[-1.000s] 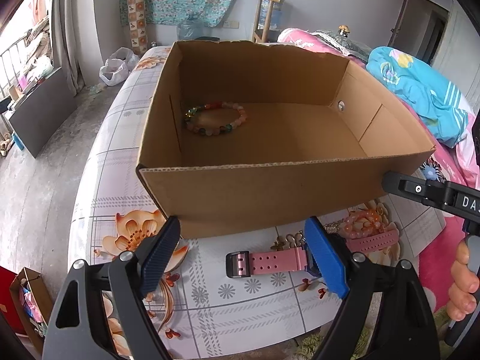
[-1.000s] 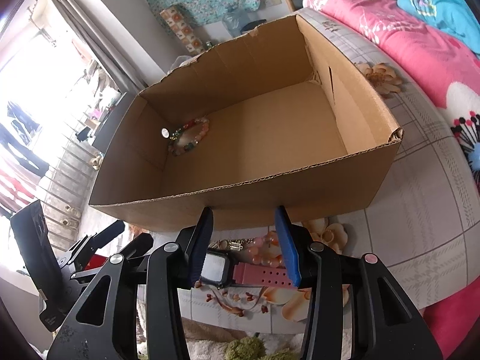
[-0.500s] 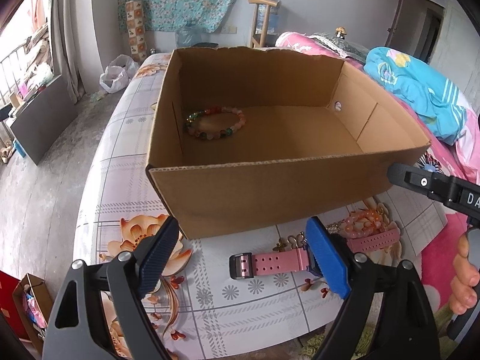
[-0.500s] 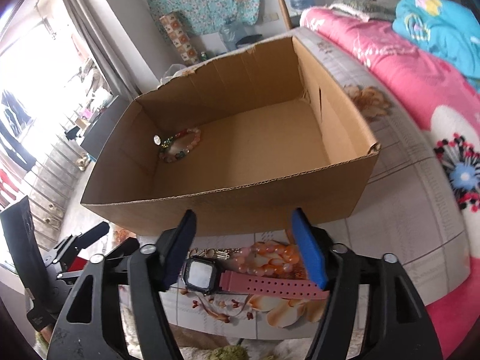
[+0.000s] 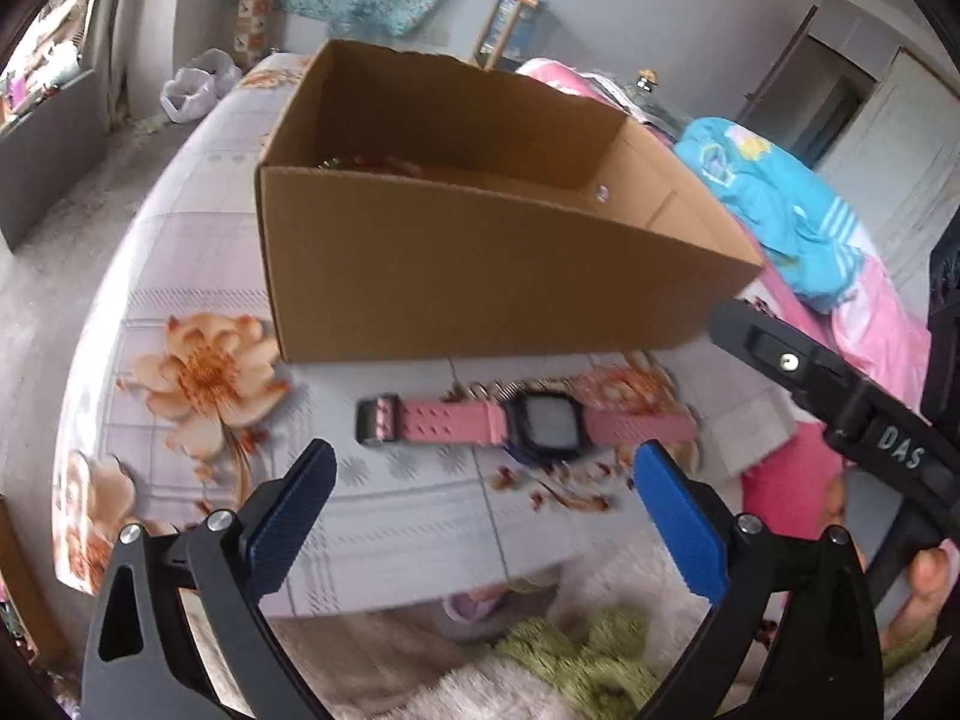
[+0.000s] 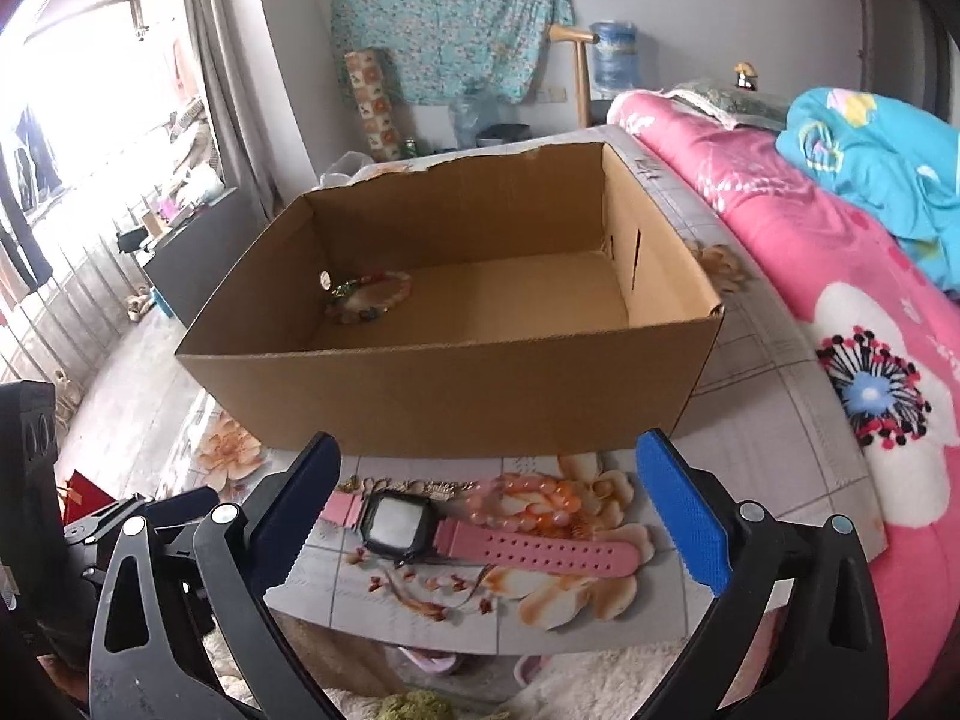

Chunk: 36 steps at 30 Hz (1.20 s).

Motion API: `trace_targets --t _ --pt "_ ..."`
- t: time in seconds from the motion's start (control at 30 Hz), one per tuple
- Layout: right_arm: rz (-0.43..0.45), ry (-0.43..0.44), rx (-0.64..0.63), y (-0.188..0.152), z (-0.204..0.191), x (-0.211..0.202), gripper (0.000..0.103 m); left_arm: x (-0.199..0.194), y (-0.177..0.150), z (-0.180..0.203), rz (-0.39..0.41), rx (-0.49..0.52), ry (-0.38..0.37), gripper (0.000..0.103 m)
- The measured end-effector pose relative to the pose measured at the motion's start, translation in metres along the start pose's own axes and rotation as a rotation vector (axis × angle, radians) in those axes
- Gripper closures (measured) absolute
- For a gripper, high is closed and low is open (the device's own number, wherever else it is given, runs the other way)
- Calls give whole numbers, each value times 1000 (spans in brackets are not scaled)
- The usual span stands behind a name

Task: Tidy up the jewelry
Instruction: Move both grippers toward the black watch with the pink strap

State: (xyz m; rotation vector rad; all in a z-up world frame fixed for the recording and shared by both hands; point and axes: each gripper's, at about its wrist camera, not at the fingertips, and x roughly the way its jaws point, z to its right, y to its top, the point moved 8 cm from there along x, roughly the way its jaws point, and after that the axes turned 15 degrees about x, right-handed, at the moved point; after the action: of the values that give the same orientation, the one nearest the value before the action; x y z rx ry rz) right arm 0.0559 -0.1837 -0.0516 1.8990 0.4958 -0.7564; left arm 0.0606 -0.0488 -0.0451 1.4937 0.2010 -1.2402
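A pink-strapped watch point(image 5: 543, 423) point(image 6: 396, 519) lies flat on the flowered table in front of the cardboard box point(image 5: 456, 276) point(image 6: 456, 396). Beside it rest a pink-orange bead bracelet point(image 6: 528, 501) and a small gold piece point(image 6: 444, 486). A multicoloured bead bracelet point(image 6: 366, 297) sits in the box's left corner. My left gripper point(image 5: 480, 468) hovers just short of the watch, its jaws opening with nothing between them. My right gripper point(image 6: 487, 456) is over the watch, jaws opening, the pads well clear of the strap.
The table's front edge runs just under both grippers, with a green shaggy rug point(image 5: 576, 648) below it. A pink flowered blanket point(image 6: 840, 300) and a blue cloth point(image 6: 870, 144) lie to the right. Grey floor point(image 5: 36, 276) drops away on the left.
The right jaws have spread wide from around the watch, which now lies free on the table. The left gripper has swung round, so the watch dial shows and the box is seen lower.
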Motion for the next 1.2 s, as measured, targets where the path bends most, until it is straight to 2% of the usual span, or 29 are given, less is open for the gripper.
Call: trace_targets --t 0.17,0.33,0.43,0.5,0.57,0.67,0.83,0.97,1.07,1.1,1.2 --pt "54 -41 -32 -5 -2 -6 8 -16 4 6 53 29 -4 6" --pt "113 -85 -106 -3 -6 -13 8 -17 1 0 25 16 16 6" --pt "145 -125 -159 -2 -9 -16 8 -22 4 -4 48 7 34 6" --pt "161 -156 -194 -2 -11 -16 8 -26 5 -6 60 0 30 6" --pt "175 -165 -216 -2 -13 -17 8 -29 5 -7 81 -25 -15 6" --pt "180 -134 -222 -2 -14 -20 8 -28 4 -9 78 -63 -61 6" --pt "170 -22 -162 2 0 -27 8 -35 12 5 116 -16 -92 6" --pt "152 -32 -133 1 19 -27 8 -29 10 8 109 -8 -114 6" --pt "67 28 -124 -9 22 -24 9 -27 11 -2 118 -20 -94 6" --pt "46 47 -122 -12 22 -24 12 -26 12 -6 120 -17 -77 6" --pt "-21 107 -137 -22 15 -19 21 -20 10 -18 109 19 18 6"
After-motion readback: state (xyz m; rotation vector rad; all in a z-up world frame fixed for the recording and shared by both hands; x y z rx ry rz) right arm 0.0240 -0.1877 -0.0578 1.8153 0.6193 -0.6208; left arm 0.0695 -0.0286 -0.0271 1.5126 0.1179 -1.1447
